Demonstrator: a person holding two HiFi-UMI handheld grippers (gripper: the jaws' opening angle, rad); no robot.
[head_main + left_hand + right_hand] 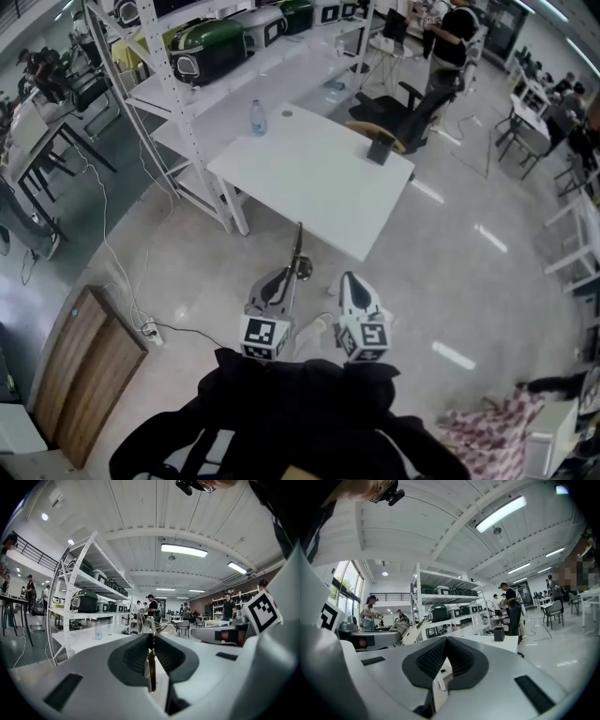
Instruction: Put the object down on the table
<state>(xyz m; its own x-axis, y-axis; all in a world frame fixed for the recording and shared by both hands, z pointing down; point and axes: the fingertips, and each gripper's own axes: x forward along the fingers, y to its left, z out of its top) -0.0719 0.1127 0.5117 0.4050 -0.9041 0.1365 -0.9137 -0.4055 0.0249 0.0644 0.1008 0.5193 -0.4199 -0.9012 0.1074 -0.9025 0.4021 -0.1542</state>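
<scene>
Gripping a long thin utensil [297, 246] in the left gripper [284, 281]; its fingers are closed on the lower part, and the left gripper view shows it edge-on between the pads [151, 670]; the rest sticks out past the fingertips, forward and up; utensil is in the air, not on the table [309, 178]; its far tip lines up with the table's near edge in the head view; the white table lies ahead of both sets of fingertips.

Right gripper [350, 283] sits just beside the left one, apart from it, about level with it; its fingers are closed tip to tip with nothing between them.

On the table past the fingers: water bottle [257, 117] far left, small dark box [379, 150] far right; white shelf rack [187, 89] beyond the table, left of the fingers; black chair [398, 112] beyond the box.
</scene>
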